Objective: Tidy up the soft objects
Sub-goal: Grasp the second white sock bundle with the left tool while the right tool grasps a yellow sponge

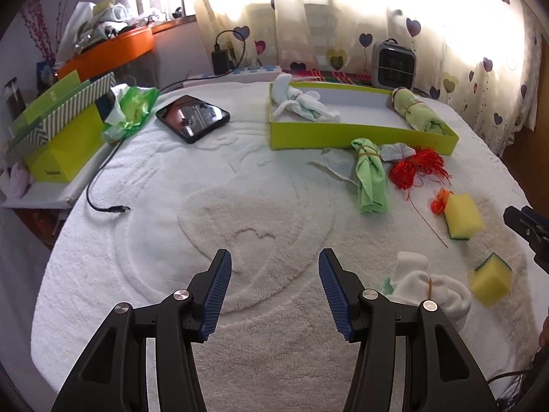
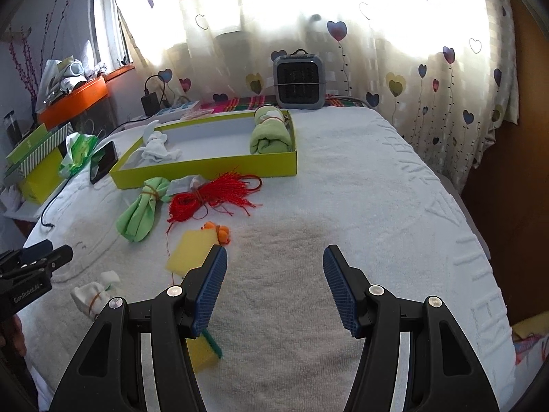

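My left gripper hangs open over bare white towel with nothing between its fingers. Just to its right lies a white cloth bundle tied with a rubber band. My right gripper is open and empty too. A yellow sponge sits by its left finger and a second sponge lies partly hidden under that finger. Farther off are a green cloth bundle and a red string bundle. The lime tray holds a white cloth and a green roll.
A phone, a loose black cable and a green wipes packet lie at the left. A lime box stands past the left edge. A small grey heater stands behind the tray. An orange knot touches the far sponge.
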Action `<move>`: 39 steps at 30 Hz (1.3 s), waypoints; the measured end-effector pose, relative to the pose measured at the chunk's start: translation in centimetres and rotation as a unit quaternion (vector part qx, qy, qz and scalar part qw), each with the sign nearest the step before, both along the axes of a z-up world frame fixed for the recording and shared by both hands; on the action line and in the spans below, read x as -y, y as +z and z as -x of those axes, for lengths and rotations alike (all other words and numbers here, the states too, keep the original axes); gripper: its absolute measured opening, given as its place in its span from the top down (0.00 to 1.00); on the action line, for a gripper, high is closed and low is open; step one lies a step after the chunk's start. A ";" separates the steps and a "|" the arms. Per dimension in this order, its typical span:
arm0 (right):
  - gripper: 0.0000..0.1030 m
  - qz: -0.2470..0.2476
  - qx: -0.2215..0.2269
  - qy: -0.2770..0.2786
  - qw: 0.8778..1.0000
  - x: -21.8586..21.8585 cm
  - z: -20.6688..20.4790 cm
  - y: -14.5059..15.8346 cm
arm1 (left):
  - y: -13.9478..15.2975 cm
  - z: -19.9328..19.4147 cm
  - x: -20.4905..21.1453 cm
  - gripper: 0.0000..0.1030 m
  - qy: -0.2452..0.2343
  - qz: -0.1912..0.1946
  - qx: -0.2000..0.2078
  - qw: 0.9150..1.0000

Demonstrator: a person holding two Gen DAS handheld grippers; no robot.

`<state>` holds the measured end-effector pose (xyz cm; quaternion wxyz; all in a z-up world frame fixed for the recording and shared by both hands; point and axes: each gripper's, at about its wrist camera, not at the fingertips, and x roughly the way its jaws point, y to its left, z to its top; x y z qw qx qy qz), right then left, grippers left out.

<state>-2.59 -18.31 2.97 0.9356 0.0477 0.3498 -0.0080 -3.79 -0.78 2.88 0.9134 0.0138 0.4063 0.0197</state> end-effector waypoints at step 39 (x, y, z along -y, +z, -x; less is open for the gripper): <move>0.42 -0.042 -0.028 0.129 0.990 -2.7 3.1 -2.4 | 0.1 3.4 4.0 0.37 -0.138 0.115 -0.034 0.983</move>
